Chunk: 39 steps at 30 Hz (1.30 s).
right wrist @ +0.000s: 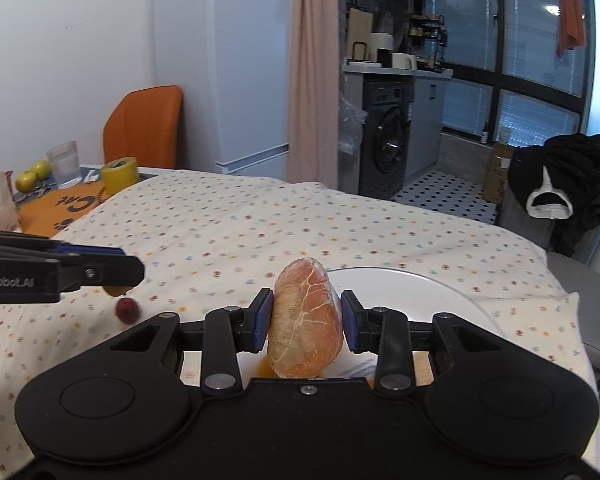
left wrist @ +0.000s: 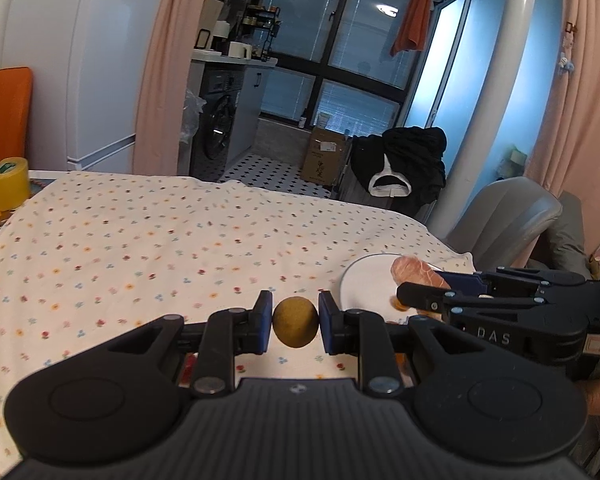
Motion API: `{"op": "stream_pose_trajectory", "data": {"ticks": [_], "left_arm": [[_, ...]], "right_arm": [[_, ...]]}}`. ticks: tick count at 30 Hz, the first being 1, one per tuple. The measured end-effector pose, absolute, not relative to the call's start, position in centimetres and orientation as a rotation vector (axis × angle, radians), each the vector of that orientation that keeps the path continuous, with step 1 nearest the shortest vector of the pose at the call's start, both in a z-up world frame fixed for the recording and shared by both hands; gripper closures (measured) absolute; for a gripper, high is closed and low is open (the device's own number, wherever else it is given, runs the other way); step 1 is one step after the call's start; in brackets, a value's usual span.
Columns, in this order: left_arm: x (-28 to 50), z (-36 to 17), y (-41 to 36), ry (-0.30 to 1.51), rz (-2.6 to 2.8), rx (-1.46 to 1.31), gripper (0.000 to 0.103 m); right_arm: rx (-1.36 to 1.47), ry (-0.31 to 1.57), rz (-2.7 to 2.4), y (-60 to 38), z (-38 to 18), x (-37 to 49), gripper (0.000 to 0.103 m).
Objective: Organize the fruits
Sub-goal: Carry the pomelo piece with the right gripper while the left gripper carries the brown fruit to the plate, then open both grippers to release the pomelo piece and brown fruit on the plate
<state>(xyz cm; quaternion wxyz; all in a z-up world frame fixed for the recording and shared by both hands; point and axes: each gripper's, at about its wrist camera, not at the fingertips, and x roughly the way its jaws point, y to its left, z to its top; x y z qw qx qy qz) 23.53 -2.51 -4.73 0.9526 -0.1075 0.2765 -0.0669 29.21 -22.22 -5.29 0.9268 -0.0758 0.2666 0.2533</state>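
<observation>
My left gripper is shut on a small round brown-yellow fruit, held just above the flowered tablecloth. My right gripper is shut on a peeled pink-orange citrus segment, which stands upright over the near edge of a white plate. In the left wrist view the right gripper and its segment sit over the plate, right of my left fingers. The left gripper shows at the left edge of the right wrist view. A small red fruit lies on the cloth below it.
At the far left of the table stand a yellow tape roll, two green apples and two glasses on an orange mat. An orange chair stands behind them. A grey chair is off the table's right corner.
</observation>
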Motion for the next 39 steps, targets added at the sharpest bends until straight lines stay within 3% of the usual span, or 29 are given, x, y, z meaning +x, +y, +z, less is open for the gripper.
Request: {"op": "stream_pose_trajectory", "data": {"ticks": [22,27,39], "left_arm": [[27.7,-5.8,-7.0,0.608,-0.18,-0.16,0.08],[28.4,-6.1,-7.7,0.62,-0.186,-0.149,0.08],[29.5,-6.2,-8.6,0.631,-0.191,-0.15,0.077]], "right_arm": [[-0.055,0.57,0.508,-25.5,-7.4,32.6,0.068],[0.003,0.576,0.515,-26.2,-7.8,32.9,0.056],[0.058,0.56,0.468,-29.2,-7.3,32.3,0.053]]}}
